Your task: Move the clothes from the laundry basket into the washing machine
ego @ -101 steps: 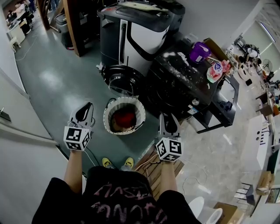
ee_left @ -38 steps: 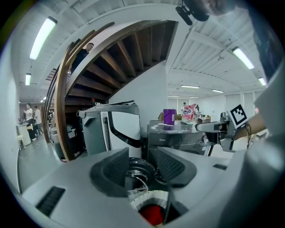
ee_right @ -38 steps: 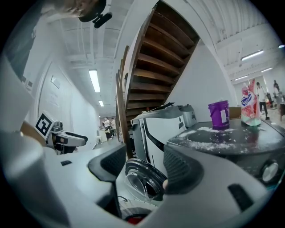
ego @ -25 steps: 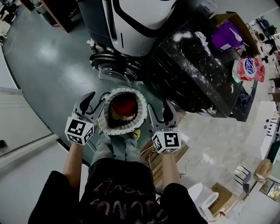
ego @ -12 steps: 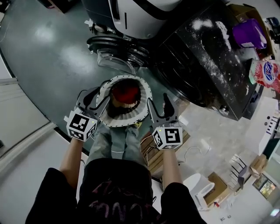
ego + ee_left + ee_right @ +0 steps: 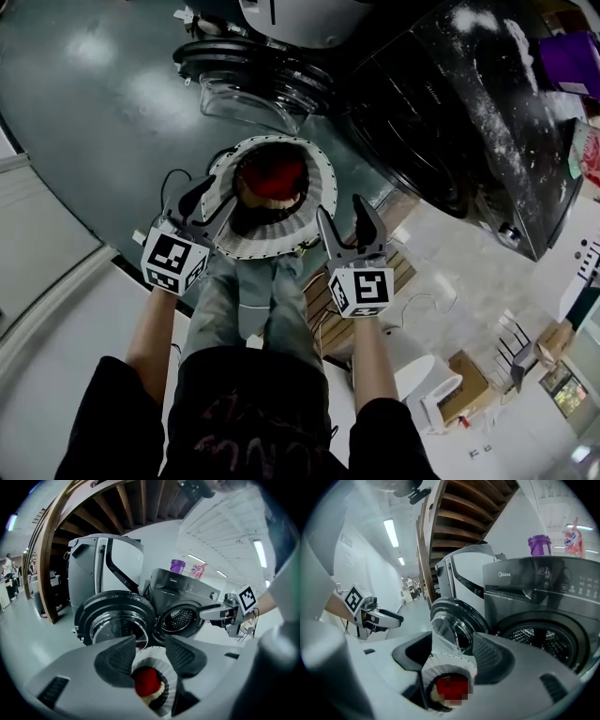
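A white ribbed laundry basket point(image 6: 281, 239) stands on the floor with a red garment point(image 6: 272, 174) on a pale one inside. My left gripper point(image 6: 195, 187) is open at the basket's left rim. My right gripper point(image 6: 343, 211) is open just off its right rim. Nothing is between either pair of jaws. In the left gripper view my left gripper point(image 6: 149, 651) frames the basket point(image 6: 168, 679) and the red garment point(image 6: 146, 680). In the right gripper view my right gripper point(image 6: 450, 656) frames the basket point(image 6: 447, 671). The dark washing machine point(image 6: 534, 588) is open, its drum point(image 6: 180, 619) showing.
The washer's round door point(image 6: 248, 80) hangs open over the floor beyond the basket. A white-and-black appliance point(image 6: 101, 569) stands left of the washer. A purple jug point(image 6: 540, 544) and a detergent pouch point(image 6: 573, 531) sit on top. The person's legs point(image 6: 248, 300) are just behind the basket.
Both grippers have come down and closer to the basket, from short of its rim to either side of it. The basket and the garments have not moved.
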{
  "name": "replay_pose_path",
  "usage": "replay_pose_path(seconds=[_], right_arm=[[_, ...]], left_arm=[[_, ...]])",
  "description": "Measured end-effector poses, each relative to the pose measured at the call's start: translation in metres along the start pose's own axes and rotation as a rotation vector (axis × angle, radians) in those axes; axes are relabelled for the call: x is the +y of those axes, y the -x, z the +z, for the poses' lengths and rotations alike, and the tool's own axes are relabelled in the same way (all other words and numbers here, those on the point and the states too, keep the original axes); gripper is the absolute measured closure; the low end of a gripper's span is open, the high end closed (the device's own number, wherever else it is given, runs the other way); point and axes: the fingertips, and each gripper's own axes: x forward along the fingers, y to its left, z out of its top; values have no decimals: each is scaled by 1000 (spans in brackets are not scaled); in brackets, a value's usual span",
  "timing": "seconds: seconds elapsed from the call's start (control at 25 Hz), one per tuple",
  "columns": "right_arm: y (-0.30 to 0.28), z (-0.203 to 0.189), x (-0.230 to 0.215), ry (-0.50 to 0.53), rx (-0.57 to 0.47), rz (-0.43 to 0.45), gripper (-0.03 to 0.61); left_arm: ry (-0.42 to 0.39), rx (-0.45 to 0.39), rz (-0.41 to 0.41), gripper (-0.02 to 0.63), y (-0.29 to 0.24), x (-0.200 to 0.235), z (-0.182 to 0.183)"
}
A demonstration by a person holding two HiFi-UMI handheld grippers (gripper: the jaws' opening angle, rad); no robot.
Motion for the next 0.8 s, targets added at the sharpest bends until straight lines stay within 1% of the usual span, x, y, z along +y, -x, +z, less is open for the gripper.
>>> replay_pose_path(seconds=[0.16, 0.24, 0.4, 0.52, 0.6, 0.72, 0.8], right_arm=[[-16, -34, 8, 35, 55, 33, 304], [-22, -44, 15, 59, 70, 62, 304], [-39, -65, 19, 60, 87, 91, 304], [-56, -93, 23, 80, 136, 108, 304], [-68, -112, 30, 104, 178, 140, 304], [-84, -141, 41, 167, 240, 200, 304], [-94, -163, 48, 216, 274, 240, 304]], left_arm=[[-58, 55, -25, 416, -15, -4, -34], [-58, 76, -41, 416, -21, -7, -50], [-34, 97, -72, 416, -39, -5, -75], [-90, 130, -98, 414, -56, -2, -96], [-119, 157, -124, 413, -69, -3, -113], [-161, 199, -154, 411, -88, -1, -140], [-208, 247, -170, 410, -100, 1, -161]])
